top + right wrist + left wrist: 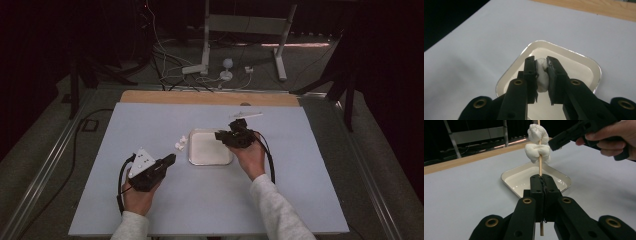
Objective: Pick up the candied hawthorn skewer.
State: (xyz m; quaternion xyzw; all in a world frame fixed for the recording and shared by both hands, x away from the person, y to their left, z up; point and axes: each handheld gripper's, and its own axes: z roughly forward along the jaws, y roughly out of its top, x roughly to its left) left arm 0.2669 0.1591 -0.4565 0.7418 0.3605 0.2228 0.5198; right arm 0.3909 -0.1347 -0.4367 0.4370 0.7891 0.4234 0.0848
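— Marshmallows are what you're working with; where do your hands sit?

— Over the pale counter (150,210). Your left hand (137,197) is low at the near left, its hand-held gripper (541,185) angled toward the tray. Your right hand (250,157) reaches forward at the tray's right side, and its hand-held gripper (541,65) hangs over the tray's far right corner, tilted downward.

— How many of each thing?

— One shallow white tray (197,159) near the middle of the counter. One thin wooden skewer (539,166). Two marshmallow pieces (537,146) on that skewer, one above the other and touching. One more marshmallow (542,77) in your right hand-held gripper. A pale flat strip (246,115) lies on the counter beyond the tray; I can't tell what it is.

— What are the jaws doing?

— Your left jaws are closed tight on the skewer, which stands upright between them with the two pieces above the tips. Your right jaws are narrow, squeezing the single marshmallow between them.

— And the tray's contents?

— From the left gripper view its floor looks bare and glossy. The held marshmallow is above it, not resting in it.
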